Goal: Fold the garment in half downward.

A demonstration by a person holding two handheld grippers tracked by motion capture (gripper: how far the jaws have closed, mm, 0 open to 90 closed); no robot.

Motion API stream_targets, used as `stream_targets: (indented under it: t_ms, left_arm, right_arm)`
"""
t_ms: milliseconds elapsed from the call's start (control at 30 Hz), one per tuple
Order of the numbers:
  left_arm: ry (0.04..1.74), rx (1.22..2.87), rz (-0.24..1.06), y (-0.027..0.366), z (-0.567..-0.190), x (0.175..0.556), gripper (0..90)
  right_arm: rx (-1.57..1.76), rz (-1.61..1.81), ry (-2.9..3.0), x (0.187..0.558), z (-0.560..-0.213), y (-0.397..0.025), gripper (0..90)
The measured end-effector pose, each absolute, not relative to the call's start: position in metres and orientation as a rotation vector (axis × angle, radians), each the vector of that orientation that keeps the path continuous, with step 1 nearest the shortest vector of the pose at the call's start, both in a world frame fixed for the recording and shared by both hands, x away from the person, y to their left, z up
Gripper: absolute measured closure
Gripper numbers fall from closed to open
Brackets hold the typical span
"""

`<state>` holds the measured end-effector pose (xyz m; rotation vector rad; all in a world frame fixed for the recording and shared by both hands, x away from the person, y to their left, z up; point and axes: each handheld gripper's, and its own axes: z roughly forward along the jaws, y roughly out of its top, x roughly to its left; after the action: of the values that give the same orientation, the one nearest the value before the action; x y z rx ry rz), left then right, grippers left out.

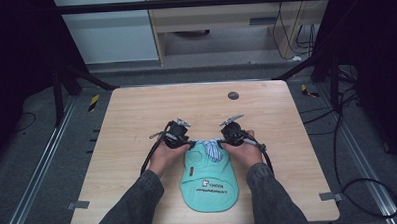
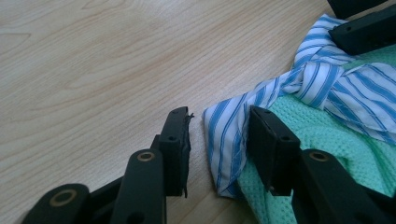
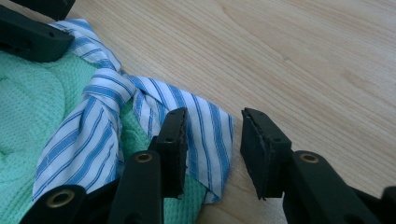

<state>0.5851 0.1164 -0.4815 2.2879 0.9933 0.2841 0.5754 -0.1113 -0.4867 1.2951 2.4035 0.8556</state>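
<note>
A mint-green knit garment (image 1: pixel 209 184) with a white printed patch lies folded near the table's front edge, its blue-and-white striped collar (image 1: pixel 211 147) at the far end. My left gripper (image 1: pixel 192 141) stands open at the collar's left corner; in the left gripper view that striped corner (image 2: pixel 226 140) lies between the spread jaws of my left gripper (image 2: pixel 218 121). My right gripper (image 1: pixel 220 139) is open at the collar's right corner; the right gripper view has that striped corner (image 3: pixel 205 135) between the jaws of my right gripper (image 3: pixel 214 121). Neither is shut on the cloth.
The wooden table (image 1: pixel 136 119) has a dark round plug (image 1: pixel 233 95) at its far middle and grey tape tabs (image 1: pixel 78 204) at the front corners. Cables trail from both grippers. Black frame legs and floor cables surround the table.
</note>
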Motion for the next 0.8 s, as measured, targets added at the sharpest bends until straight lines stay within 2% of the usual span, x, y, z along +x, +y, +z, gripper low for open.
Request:
stream_targets:
  t_ms: [400, 800]
  left_arm:
    - [0.988, 2.303, 0.271, 0.116, -0.4845, 0.5849, 61.0]
    - [0.922, 2.313, 0.275, 0.1144, -0.4861, 0.5806, 74.1]
  right_arm:
    - [1.304, 0.833, 2.419, 0.5753, -0.4861, -0.1101, 61.1]
    - [1.239, 0.821, 2.465, 0.5708, -0.4845, -0.1036, 79.8]
